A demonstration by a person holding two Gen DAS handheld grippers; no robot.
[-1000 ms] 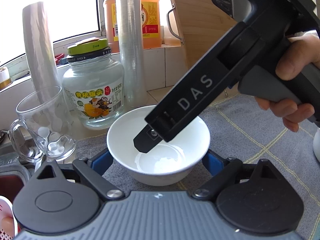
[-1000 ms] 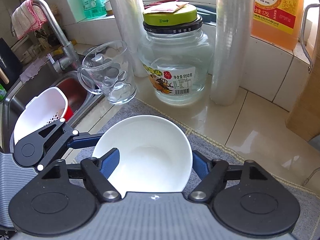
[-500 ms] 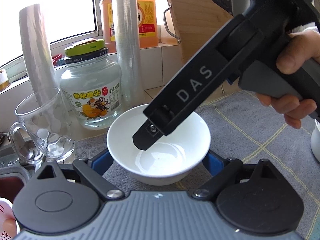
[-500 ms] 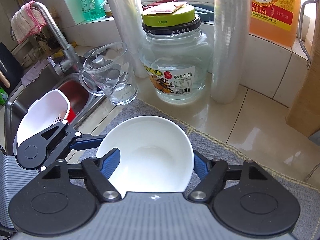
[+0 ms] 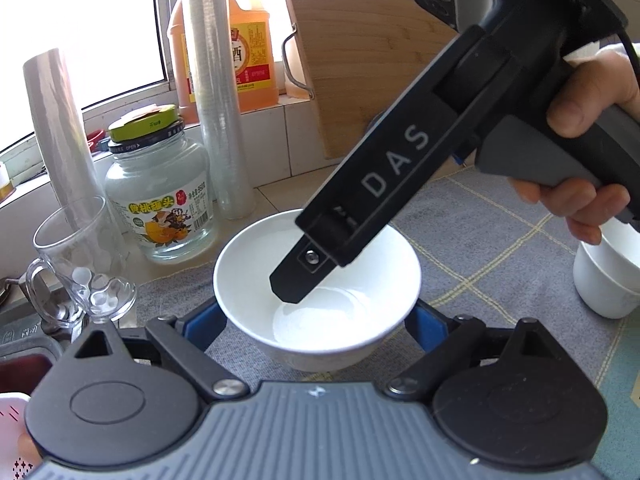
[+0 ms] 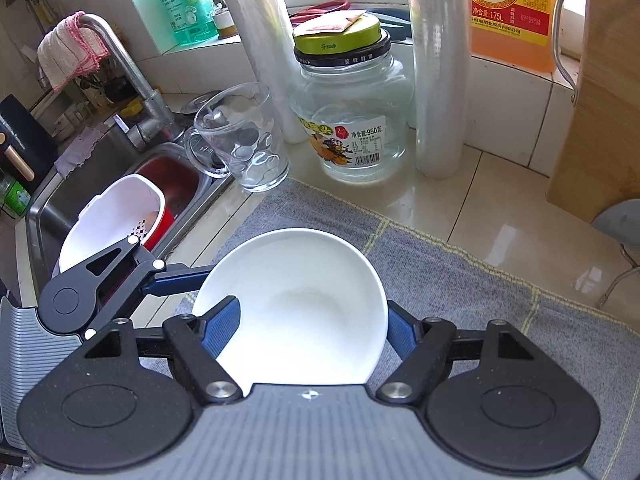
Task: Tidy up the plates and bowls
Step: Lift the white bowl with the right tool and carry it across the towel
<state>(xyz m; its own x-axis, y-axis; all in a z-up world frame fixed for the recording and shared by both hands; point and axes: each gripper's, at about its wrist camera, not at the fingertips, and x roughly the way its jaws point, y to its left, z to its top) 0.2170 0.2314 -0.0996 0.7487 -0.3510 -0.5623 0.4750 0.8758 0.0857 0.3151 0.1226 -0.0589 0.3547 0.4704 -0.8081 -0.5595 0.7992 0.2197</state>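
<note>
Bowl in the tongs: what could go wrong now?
1. The white bowl looks smooth. The left tongs and the right tongs both seem to grip it, so it might slip and drop onto the grey mat.
2. The glass mug and the jar stand close by. A swing that way could knock them.

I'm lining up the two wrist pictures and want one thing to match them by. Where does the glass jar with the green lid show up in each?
Left wrist view: the jar stands at left of centre, behind the white bowl, beside the glass mug.
Right wrist view: the jar stands at upper centre, behind the bowl.
Shared landmark: the orange bottle on the windowsill.
</note>
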